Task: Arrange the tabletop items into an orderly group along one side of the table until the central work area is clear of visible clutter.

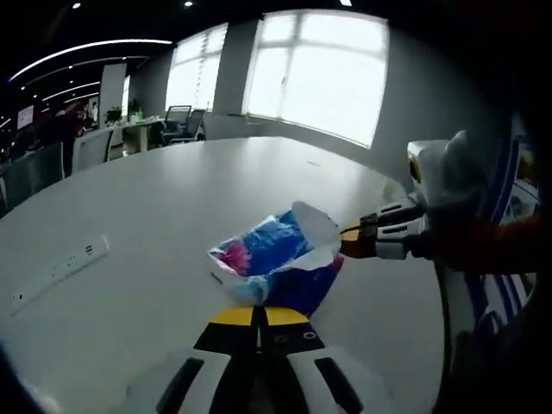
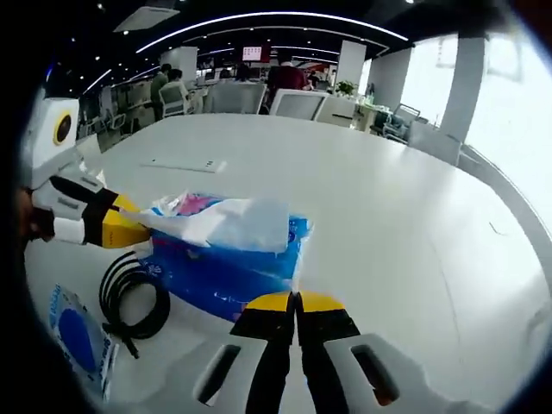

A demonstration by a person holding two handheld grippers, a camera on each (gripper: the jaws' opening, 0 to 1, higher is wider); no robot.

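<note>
Office daylight from big windows falls across a wide white table [image 1: 155, 216], with chairs and desks beyond it. I have both grippers on one blue plastic pack of tissues [image 2: 228, 259], its pink-and-white printed top crumpled and its wrapper loose. In the left gripper view my left gripper [image 1: 259, 317] has its yellow-tipped jaws brought together at the pack's near edge, and I judge it clamped on the wrapper there. The right gripper [image 1: 352, 241] comes in from the right of that view, its tips pinching the white flap. In the right gripper view the right gripper's jaws meet at the pack's lower corner, so I read it as clenched on the pack too. The left gripper [image 2: 129, 226] reaches in from the left, holding the opposite end. So the pack lies directly ahead of both tools, its long axis running between them, neither arm clearly nearer. Just beside the pack, toward the left gripper, lies a coiled black cable [image 2: 129, 302], and near that a flat white packet with a blue round print [image 2: 78, 336]. A white power strip [image 1: 60, 272] sits well apart on the table. No containers are open. I would judge that the pack goes toward one edge next.
</note>
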